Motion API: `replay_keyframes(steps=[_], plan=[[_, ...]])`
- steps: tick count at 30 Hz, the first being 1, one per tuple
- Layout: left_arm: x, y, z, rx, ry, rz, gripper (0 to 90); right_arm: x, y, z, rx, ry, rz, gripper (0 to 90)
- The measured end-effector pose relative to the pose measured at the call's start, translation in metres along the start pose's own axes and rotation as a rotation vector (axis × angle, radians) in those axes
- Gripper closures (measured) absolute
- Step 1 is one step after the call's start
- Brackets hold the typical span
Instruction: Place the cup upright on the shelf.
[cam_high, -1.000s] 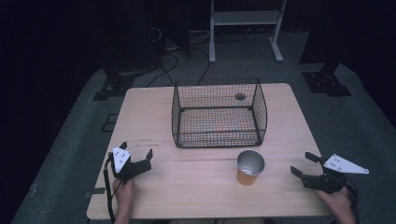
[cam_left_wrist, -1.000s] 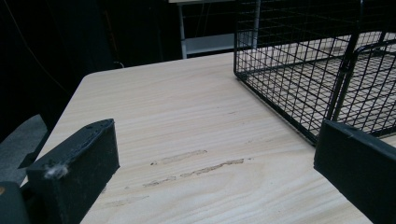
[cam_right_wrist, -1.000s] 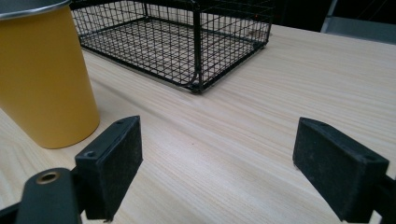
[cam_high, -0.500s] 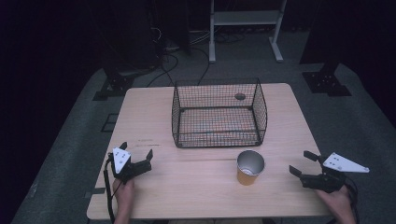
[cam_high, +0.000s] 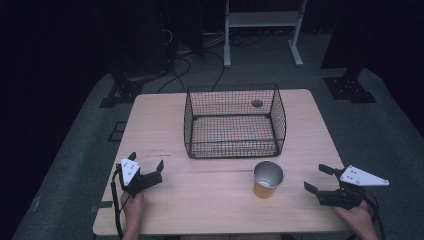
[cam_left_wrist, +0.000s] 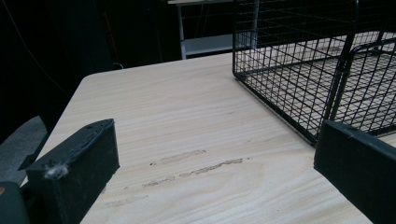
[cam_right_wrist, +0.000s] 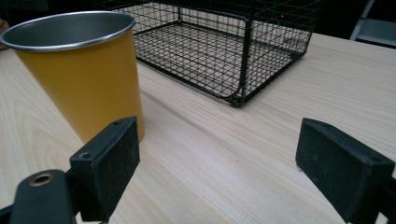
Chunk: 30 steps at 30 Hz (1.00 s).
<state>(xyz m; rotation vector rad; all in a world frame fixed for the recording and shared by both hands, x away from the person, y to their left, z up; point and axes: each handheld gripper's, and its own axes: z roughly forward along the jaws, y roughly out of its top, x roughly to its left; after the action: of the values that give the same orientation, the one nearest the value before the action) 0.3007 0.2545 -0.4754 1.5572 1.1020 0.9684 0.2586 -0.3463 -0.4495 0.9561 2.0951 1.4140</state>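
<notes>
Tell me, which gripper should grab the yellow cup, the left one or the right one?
Probably the right. The right gripper sits open just beside the yellow cup, which stands close by its jaws in the right gripper view. The left gripper is farther off, pointing toward the wire basket.

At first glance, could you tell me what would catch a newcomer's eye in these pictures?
The black wire basket stands out most, sitting empty at the middle of the wooden table. Just in front of it stands a yellow metal cup, upright and open-topped. The left gripper and right gripper rest near the table's front corners, jaws open, holding nothing.
</notes>
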Motion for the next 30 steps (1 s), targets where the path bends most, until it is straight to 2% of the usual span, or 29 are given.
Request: replay_keyframes(steps=[8,14,23,30], plan=[[0.0,0.0,0.0,0.0,0.001,0.0,0.0,0.008,0.002,0.0,0.003,0.02,-0.016,12.8],[0.0,0.0,0.0,0.0,0.001,0.0,0.0,0.019,0.005,0.002,0.007,0.05,-0.038,12.8],[0.0,0.0,0.0,0.0,0.0,0.001,0.0,0.035,0.009,0.009,0.013,0.092,-0.079,12.1],[0.0,0.0,0.0,-0.001,0.0,0.004,0.0,0.042,0.01,0.015,0.033,0.115,-0.084,10.6]])
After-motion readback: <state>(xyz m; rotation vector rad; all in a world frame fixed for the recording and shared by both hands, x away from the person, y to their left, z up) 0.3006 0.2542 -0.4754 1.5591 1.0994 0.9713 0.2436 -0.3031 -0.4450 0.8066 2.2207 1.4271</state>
